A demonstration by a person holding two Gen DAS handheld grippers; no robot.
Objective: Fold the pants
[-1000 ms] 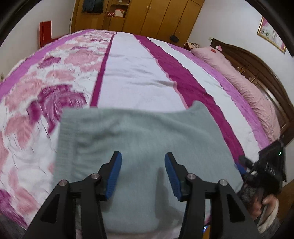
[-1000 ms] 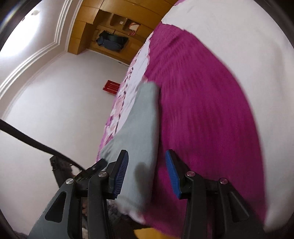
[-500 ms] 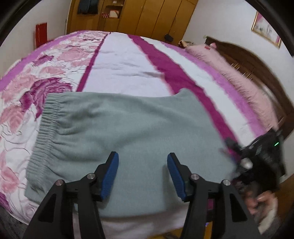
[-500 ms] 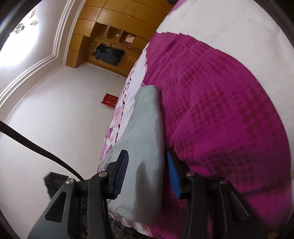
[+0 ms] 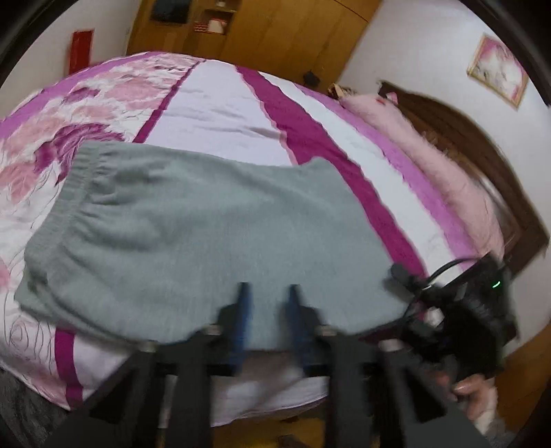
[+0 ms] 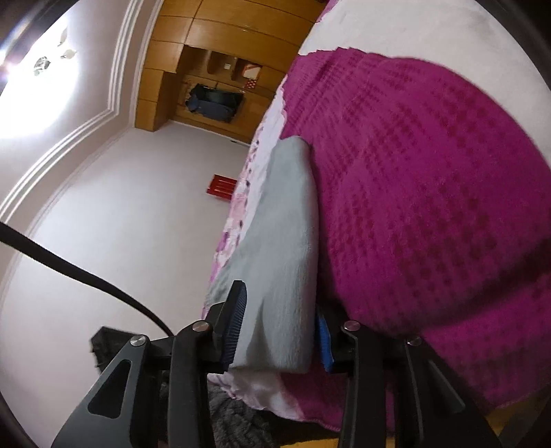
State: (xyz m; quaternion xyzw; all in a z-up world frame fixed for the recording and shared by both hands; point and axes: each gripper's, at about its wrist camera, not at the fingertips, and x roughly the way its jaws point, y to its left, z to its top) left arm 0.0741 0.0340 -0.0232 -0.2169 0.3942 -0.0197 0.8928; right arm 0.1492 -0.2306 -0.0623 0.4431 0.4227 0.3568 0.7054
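Grey-green pants (image 5: 206, 234) lie folded flat on the pink and magenta bed cover (image 5: 220, 103), waistband at the left. At their near edge my left gripper (image 5: 268, 310) is closing, its blue pads close together with the fabric's edge between them. A hand (image 5: 475, 396) holds the other gripper at the pants' right end. In the right wrist view the folded end of the pants (image 6: 286, 241) fills the gap of my right gripper (image 6: 279, 331), which is closing; both pads touch the cloth, and the right pad is partly hidden by it.
A pink blanket (image 5: 430, 165) lies along the dark wooden headboard (image 5: 482, 165) at the right. Wooden wardrobes (image 5: 275, 31) stand beyond the bed's far end. A black cable (image 6: 86, 272) crosses the right wrist view. A dark grey rug (image 6: 234, 424) lies below the bed's edge.
The left gripper's pads have drawn close together over the pants' near edge, and the waistband came into view. The pants' end slid deeper between the right pads, which narrowed slightly.
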